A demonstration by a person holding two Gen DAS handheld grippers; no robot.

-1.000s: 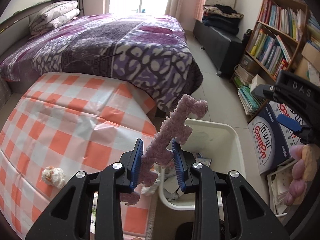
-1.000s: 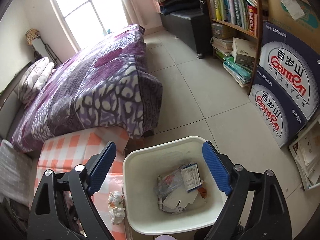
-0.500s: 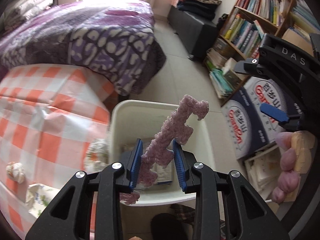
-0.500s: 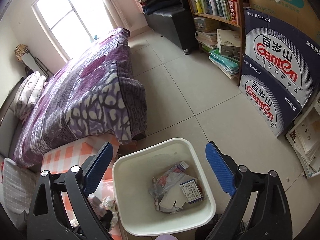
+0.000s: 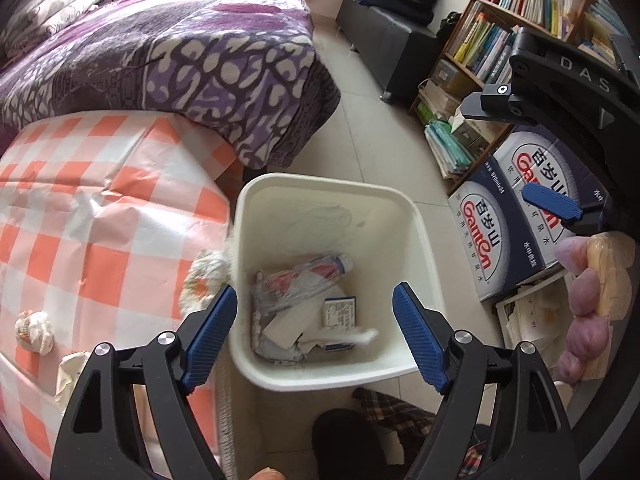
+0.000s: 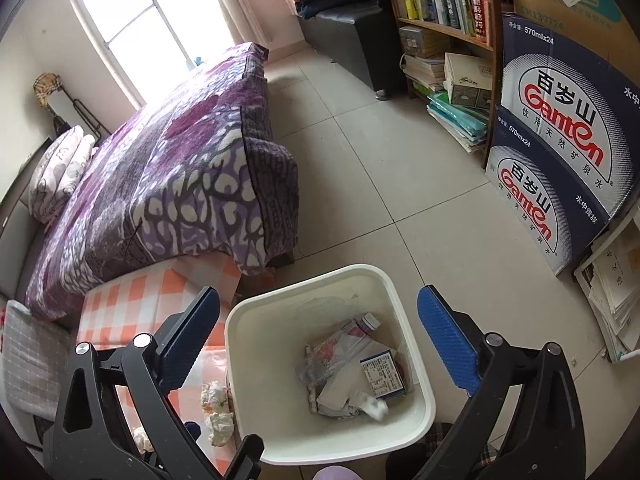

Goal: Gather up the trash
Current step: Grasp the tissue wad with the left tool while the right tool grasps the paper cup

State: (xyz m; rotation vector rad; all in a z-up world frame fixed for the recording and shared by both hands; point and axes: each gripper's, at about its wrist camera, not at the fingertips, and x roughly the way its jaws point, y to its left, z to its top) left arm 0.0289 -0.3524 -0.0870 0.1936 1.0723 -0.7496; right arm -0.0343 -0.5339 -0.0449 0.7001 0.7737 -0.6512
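Note:
A white waste bin (image 5: 320, 184) stands on the floor beside the orange-checked table (image 5: 100, 200). It holds a plastic wrapper (image 5: 300, 280), a small blue box (image 5: 339, 312) and a pale blurred piece (image 5: 360, 337). My left gripper (image 5: 314, 292) hangs over the bin, its jaws opening with nothing between them. My right gripper (image 6: 318, 292) also hovers above the bin (image 6: 304, 280), its jaws opening wide and empty. Crumpled tissues (image 5: 34, 332) lie on the table, with one wad (image 5: 208, 276) at the edge next to the bin. More wads (image 6: 218, 408) show in the right wrist view.
A bed with a purple patterned blanket (image 5: 180, 48) lies behind the table. Blue Ganten cartons (image 6: 560, 152), a bookshelf (image 6: 440, 0) and stacked papers (image 6: 616, 280) line the right side. A dark bench (image 5: 392, 36) stands at the far wall. Tiled floor (image 6: 400, 168) lies between.
My left gripper has swung from over the table to above the bin and has let go of the pink foam piece. A pale blur now lies in the bin. The right jaws have widened slightly.

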